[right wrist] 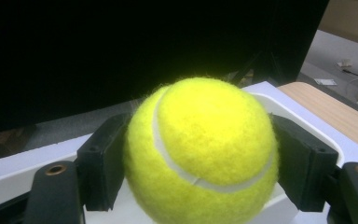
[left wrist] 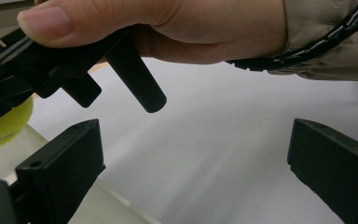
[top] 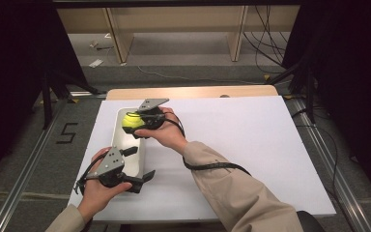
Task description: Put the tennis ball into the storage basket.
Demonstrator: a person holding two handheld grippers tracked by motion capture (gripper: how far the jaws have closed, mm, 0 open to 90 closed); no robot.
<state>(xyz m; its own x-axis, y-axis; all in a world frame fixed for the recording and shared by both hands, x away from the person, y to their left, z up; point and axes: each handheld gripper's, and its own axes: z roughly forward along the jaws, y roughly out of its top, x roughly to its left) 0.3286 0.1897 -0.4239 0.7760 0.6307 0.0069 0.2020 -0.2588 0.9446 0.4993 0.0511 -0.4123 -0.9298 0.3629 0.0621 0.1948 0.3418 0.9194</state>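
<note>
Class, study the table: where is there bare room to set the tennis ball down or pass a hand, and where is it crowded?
Free: the wide white sheet to the right of the sleeve, out to the table's right edge. Crowded: the left side, where the white tray, the right gripper clamping the tennis ball over it, and the open left gripper sit close together.

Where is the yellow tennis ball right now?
The tennis ball is clamped between the right gripper's jaws, over the far end of the white tray at the table's left in the high view.
</note>
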